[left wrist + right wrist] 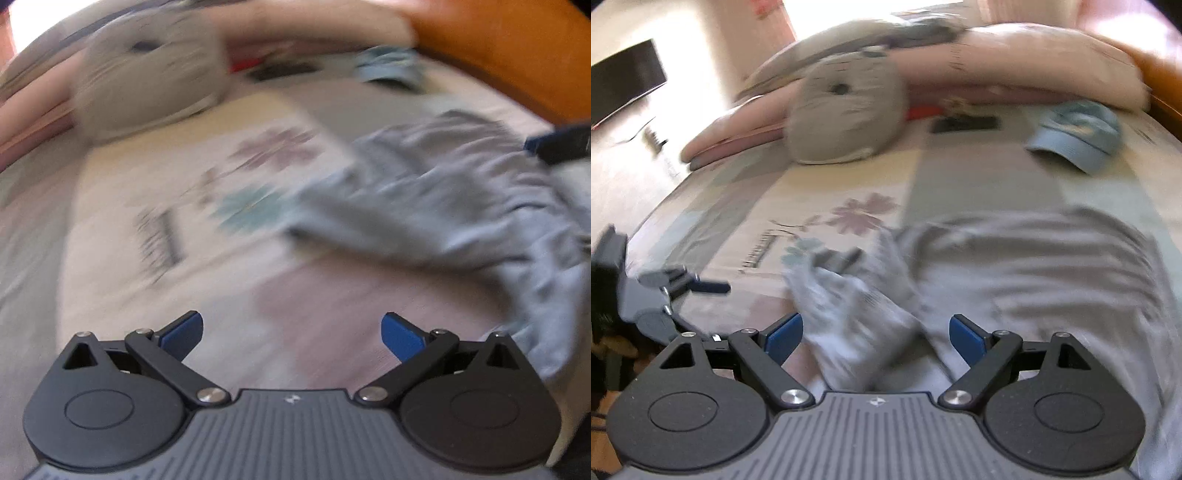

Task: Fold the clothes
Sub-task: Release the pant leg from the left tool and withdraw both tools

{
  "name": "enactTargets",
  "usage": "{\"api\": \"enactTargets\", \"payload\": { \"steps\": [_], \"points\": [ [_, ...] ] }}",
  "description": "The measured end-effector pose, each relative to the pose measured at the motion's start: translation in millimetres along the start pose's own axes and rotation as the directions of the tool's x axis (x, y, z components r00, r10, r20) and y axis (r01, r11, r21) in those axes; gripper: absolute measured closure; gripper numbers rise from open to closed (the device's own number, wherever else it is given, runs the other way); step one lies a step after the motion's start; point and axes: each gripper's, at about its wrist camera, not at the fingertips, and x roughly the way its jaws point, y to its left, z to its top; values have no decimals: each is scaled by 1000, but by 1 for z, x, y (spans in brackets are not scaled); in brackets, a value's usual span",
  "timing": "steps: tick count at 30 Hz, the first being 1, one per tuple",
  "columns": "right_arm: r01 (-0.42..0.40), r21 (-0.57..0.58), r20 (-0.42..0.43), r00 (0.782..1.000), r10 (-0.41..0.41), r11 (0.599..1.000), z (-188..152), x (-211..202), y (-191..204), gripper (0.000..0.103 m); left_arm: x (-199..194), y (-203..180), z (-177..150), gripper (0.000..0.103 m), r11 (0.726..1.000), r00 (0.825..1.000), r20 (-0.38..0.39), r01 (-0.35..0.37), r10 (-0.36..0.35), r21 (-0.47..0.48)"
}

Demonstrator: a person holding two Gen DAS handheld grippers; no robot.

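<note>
Two Open Grippers, One Gray Shirt to Fold

Two hand-held grippers hang over the bed (979,184), and both are spread wide with nothing between their blue fingers. We hold the left hand-held gripper (291,334) over bare bedspread. We hold the right hand-held gripper (875,338) right above the cloth.

Our gray shirt (1052,266) lies rumpled on the bed. From the left hand-held gripper it lies ahead and off to the right. From the right one it starts just ahead and spreads away to the right. A bunched, lighter end of the shirt (857,317) sits just in front of the open right fingers. So we think the right hand-held gripper is nearer and should pinch first. The shirt looks like it runs long from left to right, but we cannot be sure.

Both views are blurry. We cannot find the sleeves, collar or hem. The far right side of the shirt is cut off at the picture edge. A small dark thing lies near the bunched end, and we cannot tell what it is.

Farther back we see a blue cap (1078,133), a gray round pillow (846,114) and pink bedding (1034,70).
</note>
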Motion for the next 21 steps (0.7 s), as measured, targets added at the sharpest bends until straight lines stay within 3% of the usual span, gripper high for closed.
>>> {"api": "enactTargets", "payload": {
  "steps": [2,6,11,13,15,17,21],
  "points": [
    [-17,-52,-27,1000,15,999,17,21,18,11,-2,14,-14,1,998,998,-22,-63,62,-32],
    [12,-209,-94,995,-32,978,46,79,62,9,-13,40,-36,1,985,987,-30,-158,156,-73],
    [34,-317,-182,979,-96,948,68,161,100,9,-34,71,-59,1,968,980,-15,-197,197,-157],
    [5,-335,-213,974,-81,942,72,188,110,9,-40,78,-66,1,963,978,-8,-208,210,-169],
    [-88,-330,-257,967,1,940,73,205,118,9,-43,85,-73,1,959,976,-6,-215,218,-186],
    [-185,-313,-334,940,75,932,70,220,121,9,-45,90,-77,1,955,976,-6,-214,217,-207],
    [-203,-307,-415,908,62,930,58,223,113,9,-45,93,-79,1,957,978,12,-199,206,-213]
  ]
}}
